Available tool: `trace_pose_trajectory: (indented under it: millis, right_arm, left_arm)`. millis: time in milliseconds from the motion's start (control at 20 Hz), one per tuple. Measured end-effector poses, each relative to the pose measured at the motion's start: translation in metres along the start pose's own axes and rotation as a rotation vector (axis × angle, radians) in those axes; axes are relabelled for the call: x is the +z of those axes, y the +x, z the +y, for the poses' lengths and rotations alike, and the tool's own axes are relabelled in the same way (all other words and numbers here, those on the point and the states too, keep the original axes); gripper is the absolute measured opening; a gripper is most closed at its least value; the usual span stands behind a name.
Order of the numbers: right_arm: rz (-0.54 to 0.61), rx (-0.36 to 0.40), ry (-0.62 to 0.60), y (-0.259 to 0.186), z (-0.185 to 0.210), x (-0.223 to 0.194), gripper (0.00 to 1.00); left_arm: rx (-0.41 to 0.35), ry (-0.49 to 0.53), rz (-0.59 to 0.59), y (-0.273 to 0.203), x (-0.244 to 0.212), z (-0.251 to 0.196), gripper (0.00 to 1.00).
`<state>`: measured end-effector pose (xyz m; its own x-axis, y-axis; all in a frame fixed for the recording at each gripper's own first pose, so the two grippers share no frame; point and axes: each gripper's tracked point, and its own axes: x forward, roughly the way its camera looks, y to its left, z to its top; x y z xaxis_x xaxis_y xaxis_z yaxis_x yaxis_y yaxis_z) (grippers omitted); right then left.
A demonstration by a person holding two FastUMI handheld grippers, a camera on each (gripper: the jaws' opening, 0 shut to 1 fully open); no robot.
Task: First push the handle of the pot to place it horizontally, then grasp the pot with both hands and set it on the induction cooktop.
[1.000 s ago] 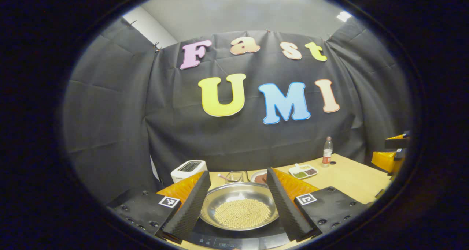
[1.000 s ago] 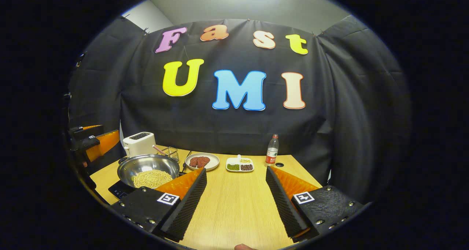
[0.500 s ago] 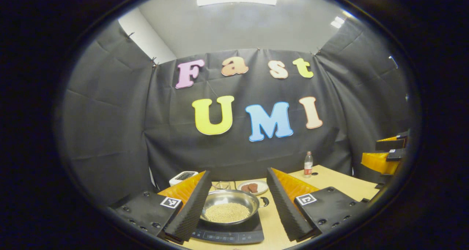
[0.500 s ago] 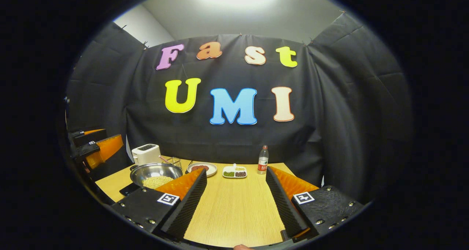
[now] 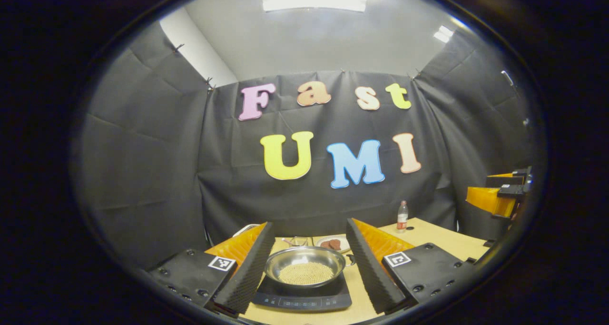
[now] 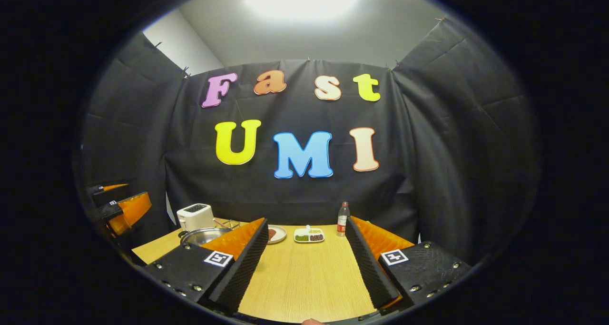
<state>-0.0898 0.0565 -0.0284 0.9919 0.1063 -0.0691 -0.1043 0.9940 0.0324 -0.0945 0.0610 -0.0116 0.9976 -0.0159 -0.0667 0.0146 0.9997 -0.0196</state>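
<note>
A: Left gripper view, L to R?

B: Lower left, a white toaster (image 5: 245, 229) pokes out behind the near finger. The left gripper (image 5: 310, 268) sits bottom centre w/ fingers spread wide, pinching nothing. Between them, farther off, the steel pot (image 5: 305, 266) rests on the black induction cooktop (image 5: 304, 299), yellowish beans in its bottom. Pot's dark handle (image 5: 351, 258) sticks out to the right, roughly level. Behind the pot: a wire basket (image 5: 297, 241), then a plate of reddish patties (image 5: 333, 243). Further right a plastic bottle (image 5: 402, 216) stands near the back edge of the wooden table (image 5: 437, 237). Far right edge, mid-height: the right gripper (image 5: 497, 196), apart from everything.

A: Right gripper view?

B: Left edge, mid-low: the left gripper (image 6: 119, 206) again, held above the table corner. Then the toaster (image 6: 195, 216), and just below it the pot (image 6: 202, 236), partly hidden by the near finger; cooktop under it can't be made out. The right gripper (image 6: 307, 263) is at bottom centre, fingers wide apart, holding nothing, over bare table (image 6: 304, 277). Beyond the gap: patty plate (image 6: 275, 233), a divided dish (image 6: 309, 235) w/ green and dark fillings, then the bottle (image 6: 341, 219).

A: Anything touching the pot?

B: No, both grippers are clear of it.
</note>
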Motion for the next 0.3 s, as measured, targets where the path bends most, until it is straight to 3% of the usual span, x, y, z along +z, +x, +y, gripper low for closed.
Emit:
trace_pose_trajectory:
  millis: [100,150,300]
  right_arm:
    - [-0.011,0.007,0.007,-0.0036,0.0070,0.0026,0.97]
    - [-0.011,0.010,0.009,-0.0031,0.0089,0.0014,0.97]
    - [0.020,0.014,0.011,-0.0028,0.0132,-0.0056,0.97]
  left_arm:
    - [0.005,-0.003,-0.002,-0.0018,0.0019,0.0063,0.98]
    - [0.005,-0.001,-0.007,-0.0023,0.0035,0.0060,0.90]
    - [0.002,0.018,-0.017,-0.0049,0.0061,0.0039,0.90]
